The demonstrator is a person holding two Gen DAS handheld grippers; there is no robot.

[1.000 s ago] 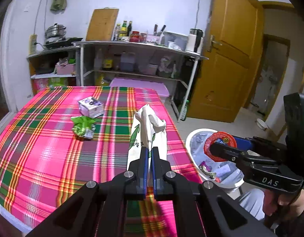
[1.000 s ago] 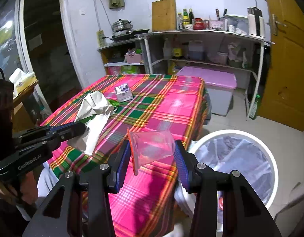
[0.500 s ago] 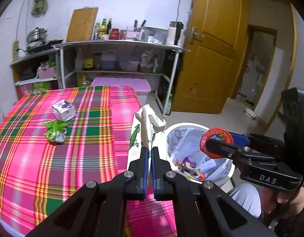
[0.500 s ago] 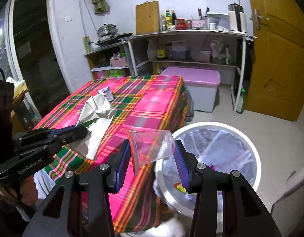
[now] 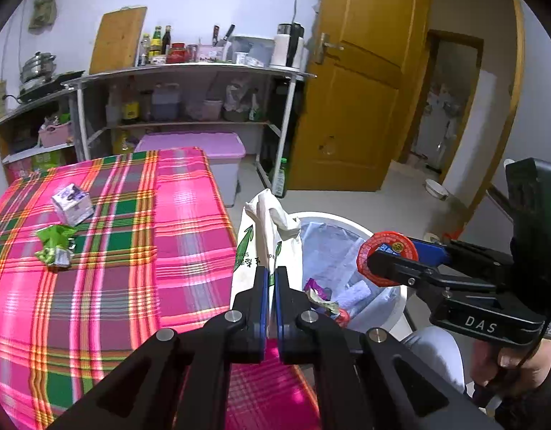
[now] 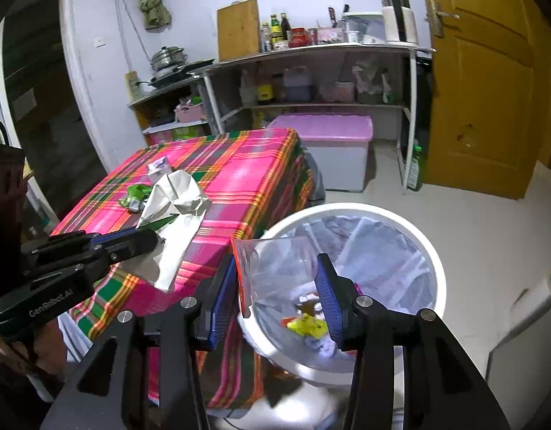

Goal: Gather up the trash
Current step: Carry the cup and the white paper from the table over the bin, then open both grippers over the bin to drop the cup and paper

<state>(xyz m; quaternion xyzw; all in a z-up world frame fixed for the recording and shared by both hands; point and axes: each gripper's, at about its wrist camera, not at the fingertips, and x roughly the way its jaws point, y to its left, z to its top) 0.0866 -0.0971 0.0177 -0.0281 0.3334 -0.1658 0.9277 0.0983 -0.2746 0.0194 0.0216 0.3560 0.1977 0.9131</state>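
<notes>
My left gripper (image 5: pixel 270 273) is shut on a crumpled white paper bag with green print (image 5: pixel 264 236), held over the table's right edge beside the white trash bin (image 5: pixel 350 222). The bag also shows in the right wrist view (image 6: pixel 175 215). My right gripper (image 6: pixel 277 268) is shut on a clear plastic cup with a red rim (image 6: pixel 275 268), held above the bin (image 6: pixel 429 251). In the left wrist view the cup (image 5: pixel 386 258) hangs over the bin's far side. The bin holds several wrappers.
A table with a pink plaid cloth (image 5: pixel 96 304) carries a small purple-and-white carton (image 5: pixel 72 203) and a crumpled green wrapper (image 5: pixel 55 243). Metal shelves (image 5: pixel 189 71), a lilac-lidded storage box (image 5: pixel 193 147) and a yellow door (image 5: pixel 361 107) stand behind.
Both grippers have swung right, away from the table and toward the bin. The cup now hangs over the bin opening; the paper bag has reached the table's edge.
</notes>
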